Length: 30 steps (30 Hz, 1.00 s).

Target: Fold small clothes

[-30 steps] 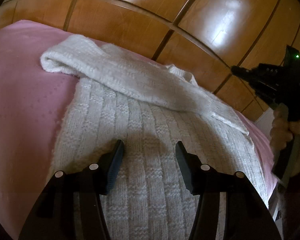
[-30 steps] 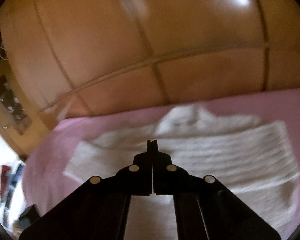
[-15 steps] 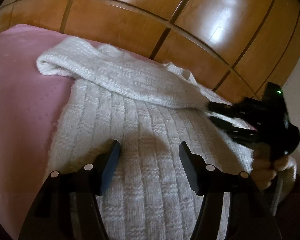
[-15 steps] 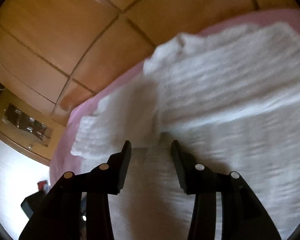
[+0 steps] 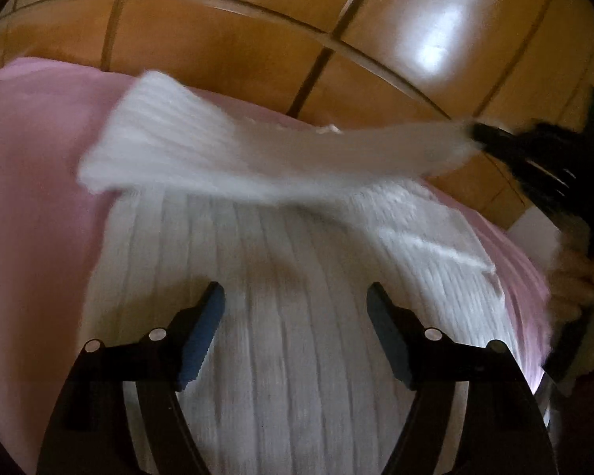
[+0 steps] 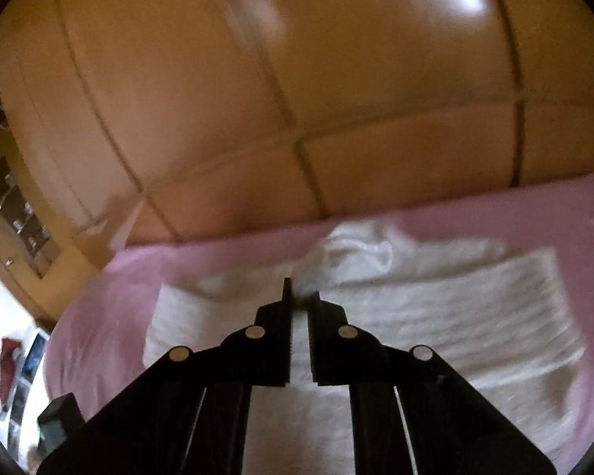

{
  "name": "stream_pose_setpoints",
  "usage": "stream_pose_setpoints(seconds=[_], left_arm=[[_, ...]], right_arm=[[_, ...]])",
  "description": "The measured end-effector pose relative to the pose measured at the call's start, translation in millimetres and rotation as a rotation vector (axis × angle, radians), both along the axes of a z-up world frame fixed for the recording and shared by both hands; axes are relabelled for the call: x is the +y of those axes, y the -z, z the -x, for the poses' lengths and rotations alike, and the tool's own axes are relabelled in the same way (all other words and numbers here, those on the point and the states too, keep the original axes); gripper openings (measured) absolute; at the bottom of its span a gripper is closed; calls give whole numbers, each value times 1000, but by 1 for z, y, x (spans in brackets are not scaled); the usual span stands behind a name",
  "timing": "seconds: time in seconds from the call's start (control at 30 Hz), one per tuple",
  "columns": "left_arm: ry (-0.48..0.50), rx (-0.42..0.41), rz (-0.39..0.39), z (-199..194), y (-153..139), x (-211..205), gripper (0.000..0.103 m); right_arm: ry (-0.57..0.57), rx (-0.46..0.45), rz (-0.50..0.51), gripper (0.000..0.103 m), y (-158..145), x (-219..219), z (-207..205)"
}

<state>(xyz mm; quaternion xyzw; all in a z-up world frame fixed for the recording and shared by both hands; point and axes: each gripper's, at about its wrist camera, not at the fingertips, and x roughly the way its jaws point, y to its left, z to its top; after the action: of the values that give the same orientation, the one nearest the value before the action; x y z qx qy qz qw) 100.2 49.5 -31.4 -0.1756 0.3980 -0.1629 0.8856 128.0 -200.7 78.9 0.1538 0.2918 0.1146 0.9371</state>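
A white knit sweater (image 5: 281, 316) lies flat on a pink bedspread (image 5: 31, 182) before glossy wooden wardrobe doors (image 5: 257, 19), its sleeve (image 5: 257, 150) pinched by the just-closed right tongs (image 5: 475, 134), while the left tongs (image 5: 295, 308) have just been spreading, empty, above it.

- The sweater (image 5: 281, 316) is white knitted cloth, ribbed and rough, with a fuzzy nap on its sleeve (image 5: 225, 154).
- The bed cover (image 5: 31, 182) is pink cloth, matt and soft.
- The wardrobe doors (image 5: 225, 35) are brown wood, smooth and glossy, with bright reflections.
- The left claw (image 5: 295, 336) looks like matt black plastic, with blue pads (image 5: 200, 336) and small shiny metal pins.
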Motion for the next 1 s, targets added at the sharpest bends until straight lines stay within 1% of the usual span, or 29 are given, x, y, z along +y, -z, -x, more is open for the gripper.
stream_pose_setpoints(seconds=[0.07,0.13,0.17,0.2,0.23,0.3,0.33,0.37,0.4,0.47,0.5,0.6,0.63,0.67,0.7,0.77,0.8,0.83,0.87,0.9,0.93,1.0], left_arm=[[-25,7,24,-20,-2,3,73],[-76,12,2,-44,-4,9,73],[-125,16,-15,-55,-4,16,73],[-156,25,-12,-62,-3,23,73],[-187,40,9,-67,0,33,73],[-216,80,92,-74,8,52,73],[-222,91,109,-74,11,57,72],[-219,97,116,-71,13,61,69],[-215,98,116,-68,13,62,69],[-208,89,100,-57,10,61,69],[-202,85,80,-55,9,59,69],[-177,70,-1,-38,5,52,69],[-170,66,-15,-33,3,51,69],[-163,58,-25,-27,-1,50,69],[-161,52,-27,-32,-4,52,69],[-155,32,-26,-26,-11,52,69],[-154,16,-24,-25,-16,52,69],[-152,2,-26,-24,-21,52,69],[-150,-8,-31,-24,-24,51,69],[-148,-20,-36,-26,-28,51,69],[-146,-27,-40,-31,-32,48,69],[-147,-23,-56,-41,-33,47,70]], right_arm=[[53,-15,11,6,-8,-27,2],[107,-11,21,6,-7,-53,4],[137,-1,24,6,-3,-66,5],[164,14,24,6,3,-77,5],[196,44,19,6,14,-93,4],[224,106,8,6,37,-110,1],[237,141,8,6,50,-116,-2],[252,190,13,5,68,-121,-5],[261,229,12,5,83,-124,-7],[273,288,-11,5,107,-127,-9],[278,292,-24,5,113,-128,-9],[285,274,-45,5,112,-133,-2],[285,273,-43,5,112,-134,-2],[282,271,-40,5,111,-136,0],[276,268,-38,5,111,-137,0],[267,273,-34,6,109,-134,-1],[272,273,-32,11,109,-133,2],[276,267,-28,18,106,-139,8],[286,256,-16,20,103,-138,12],[294,246,-3,29,99,-139,16],[295,232,9,45,95,-138,20],[279,179,51,52,83,-131,30]])
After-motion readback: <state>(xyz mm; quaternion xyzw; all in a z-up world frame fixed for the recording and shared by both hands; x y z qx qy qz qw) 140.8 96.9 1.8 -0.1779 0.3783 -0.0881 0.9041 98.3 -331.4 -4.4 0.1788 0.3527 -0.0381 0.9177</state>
